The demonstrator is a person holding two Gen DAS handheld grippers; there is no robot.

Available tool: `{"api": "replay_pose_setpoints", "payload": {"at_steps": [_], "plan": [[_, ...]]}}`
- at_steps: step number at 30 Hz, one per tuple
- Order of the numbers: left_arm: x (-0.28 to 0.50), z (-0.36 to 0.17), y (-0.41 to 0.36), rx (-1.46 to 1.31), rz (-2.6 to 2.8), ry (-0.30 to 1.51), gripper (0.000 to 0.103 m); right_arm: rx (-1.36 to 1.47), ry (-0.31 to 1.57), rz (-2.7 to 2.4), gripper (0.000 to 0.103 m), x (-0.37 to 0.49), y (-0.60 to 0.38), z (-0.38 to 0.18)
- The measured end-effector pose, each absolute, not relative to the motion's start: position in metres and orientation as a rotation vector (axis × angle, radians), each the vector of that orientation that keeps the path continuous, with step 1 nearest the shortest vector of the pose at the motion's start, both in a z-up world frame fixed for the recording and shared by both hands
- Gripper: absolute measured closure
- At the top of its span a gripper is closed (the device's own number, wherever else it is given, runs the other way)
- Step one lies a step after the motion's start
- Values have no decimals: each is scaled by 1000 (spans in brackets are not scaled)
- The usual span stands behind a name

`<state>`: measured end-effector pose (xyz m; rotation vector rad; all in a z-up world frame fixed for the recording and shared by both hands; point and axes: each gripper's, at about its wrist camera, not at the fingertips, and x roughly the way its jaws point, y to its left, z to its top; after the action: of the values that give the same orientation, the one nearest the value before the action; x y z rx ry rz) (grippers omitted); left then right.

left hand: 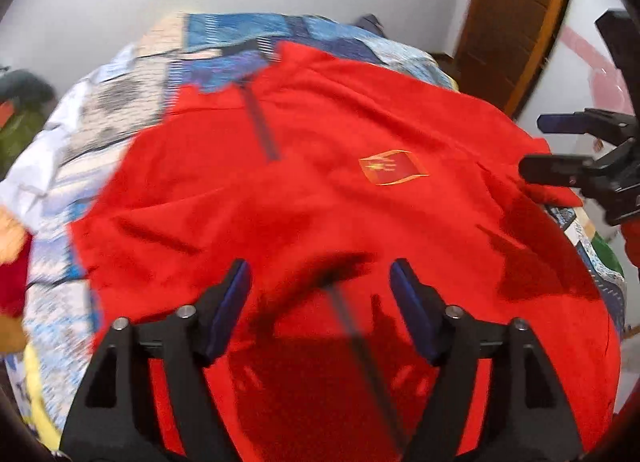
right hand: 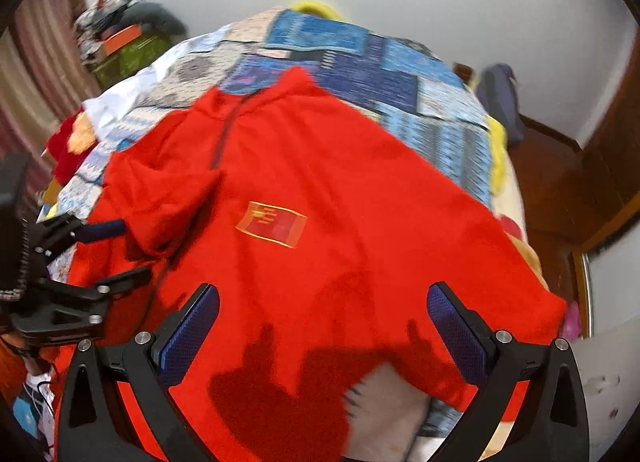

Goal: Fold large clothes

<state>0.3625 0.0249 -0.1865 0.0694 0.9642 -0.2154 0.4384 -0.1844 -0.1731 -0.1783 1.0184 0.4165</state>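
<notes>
A bed (right hand: pixel 360 58) with a blue patchwork cover carries the red jacket (right hand: pixel 340 190), spread face up across its middle, collar toward the far edge, dark zipper (left hand: pixel 262 126) and flag emblem (right hand: pixel 272 224) showing. The left gripper (left hand: pixel 320 294) and right gripper (right hand: pixel 324 322) hover over the near hem, fingers apart, empty.

- One red jacket (left hand: pixel 320 202), spread out, with one flag emblem (left hand: pixel 394 167) on its chest and one dark zipper (left hand: pixel 262 126).
- One patchwork bedspread (right hand: pixel 360 58) under it.
- Two grippers: left gripper (left hand: pixel 320 290) and right gripper (right hand: pixel 323 316), each with two fingers set apart.
- One wooden door (left hand: pixel 516 18), far right.
</notes>
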Motion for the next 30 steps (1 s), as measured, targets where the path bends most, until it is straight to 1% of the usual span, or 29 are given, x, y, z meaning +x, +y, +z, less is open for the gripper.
{"api": "replay_pose_setpoints", "payload": {"at_steps": [3,6,10,12,18,19,20,22,24,26,28,30], "plan": [[340,-179,70,49,-112,936,24,-265,996,476,0,431,-138,-173],[324,-183,114,38,0,945,24,-377,963,534,0,420,-91,-176],[305,-206,169,-32,96,1001,24,-526,927,606,0,404,-34,-190],[299,-217,185,-71,116,1026,24,-587,928,643,0,398,-8,-203],[290,-240,205,-119,129,1053,24,-706,1083,713,1,401,52,-266],[289,-241,206,-119,127,1053,24,-722,1102,710,7,402,57,-274],[288,-242,206,-115,127,1052,24,-743,1118,705,18,404,61,-283],[286,-244,206,-104,128,1048,24,-747,1129,702,30,406,65,-294],[287,-246,207,-97,128,1046,24,-718,1134,725,54,407,66,-293],[292,-247,205,-91,123,1046,24,-700,1122,719,82,405,68,-291],[298,-248,203,-85,118,1045,24,-677,1098,712,89,403,65,-284],[306,-248,202,-81,110,1044,24,-634,1073,711,91,403,59,-274]]}}
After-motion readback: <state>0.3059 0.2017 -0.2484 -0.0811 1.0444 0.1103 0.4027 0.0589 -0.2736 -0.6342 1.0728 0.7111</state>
